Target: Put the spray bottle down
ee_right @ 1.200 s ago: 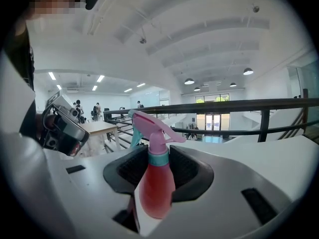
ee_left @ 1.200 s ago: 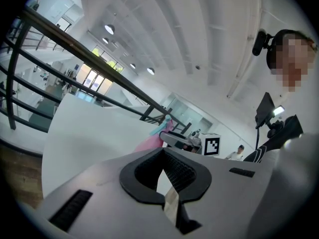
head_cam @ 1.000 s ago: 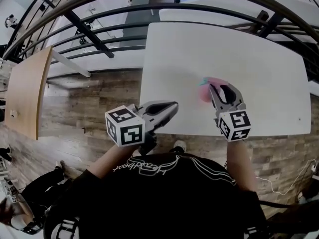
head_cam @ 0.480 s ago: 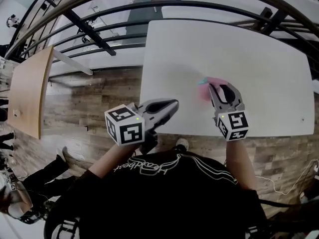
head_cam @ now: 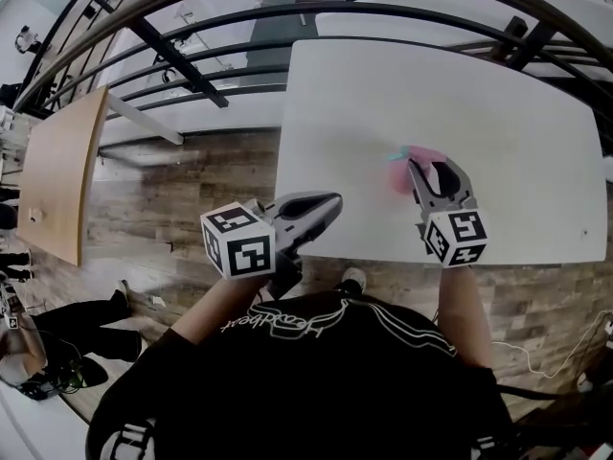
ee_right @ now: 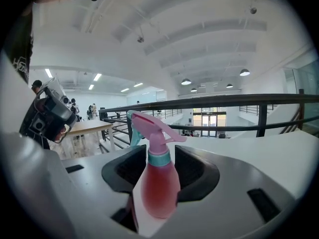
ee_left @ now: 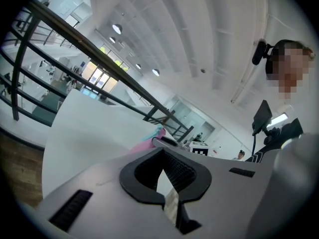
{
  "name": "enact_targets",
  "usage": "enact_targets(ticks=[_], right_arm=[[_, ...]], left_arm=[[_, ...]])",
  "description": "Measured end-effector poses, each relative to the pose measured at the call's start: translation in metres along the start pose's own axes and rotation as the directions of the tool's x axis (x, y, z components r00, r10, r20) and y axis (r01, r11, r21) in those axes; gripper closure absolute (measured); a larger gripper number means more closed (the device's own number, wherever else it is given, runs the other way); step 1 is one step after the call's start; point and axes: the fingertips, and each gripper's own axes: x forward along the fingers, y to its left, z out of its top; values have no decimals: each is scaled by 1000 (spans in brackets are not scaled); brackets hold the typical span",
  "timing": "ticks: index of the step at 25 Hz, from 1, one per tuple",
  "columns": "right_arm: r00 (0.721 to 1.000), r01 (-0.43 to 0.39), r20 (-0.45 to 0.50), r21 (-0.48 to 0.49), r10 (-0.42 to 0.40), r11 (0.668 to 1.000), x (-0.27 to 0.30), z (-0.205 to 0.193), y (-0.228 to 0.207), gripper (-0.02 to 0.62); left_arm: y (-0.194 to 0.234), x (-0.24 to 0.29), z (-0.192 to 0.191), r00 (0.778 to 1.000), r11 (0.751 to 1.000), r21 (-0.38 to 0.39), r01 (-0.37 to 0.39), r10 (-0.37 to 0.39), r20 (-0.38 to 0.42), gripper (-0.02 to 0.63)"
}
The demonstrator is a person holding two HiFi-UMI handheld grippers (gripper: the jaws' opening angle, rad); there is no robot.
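Observation:
A pink spray bottle (ee_right: 159, 183) with a teal collar and pink trigger head stands upright between the jaws of my right gripper (ee_right: 158, 205). The jaws sit against its body, shut on it. From the head view the bottle (head_cam: 400, 169) shows over the white table (head_cam: 460, 94), just past my right gripper (head_cam: 427, 171); whether its base touches the tabletop is hidden. My left gripper (head_cam: 330, 204) hovers at the table's near left corner, shut and holding nothing. In the left gripper view its jaws (ee_left: 167, 199) leave only a thin slit, and the pink bottle (ee_left: 148, 139) peeks out beyond them.
A dark metal railing (head_cam: 287, 27) runs behind the table. A wooden table (head_cam: 57, 171) stands to the left over the plank floor (head_cam: 192, 180). A person (head_cam: 38, 353) is at the lower left. The table's near edge (head_cam: 383, 257) lies just under both grippers.

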Motion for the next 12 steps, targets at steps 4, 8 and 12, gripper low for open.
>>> enact_targets(ticks=[4, 8, 12], right_arm=[[999, 39, -11, 7, -39, 999, -9, -3, -3, 430], [998, 67, -11, 16, -67, 998, -25, 0, 4, 422], [997, 73, -33, 52, -72, 996, -43, 5, 20, 422]], left_arm=[[-1, -6, -3, 1000, 1000, -18, 22, -22, 12, 603], [-12, -12, -7, 998, 998, -8, 57, -57, -1, 603], [-28, -17, -5, 996, 996, 20, 90, -90, -4, 603]])
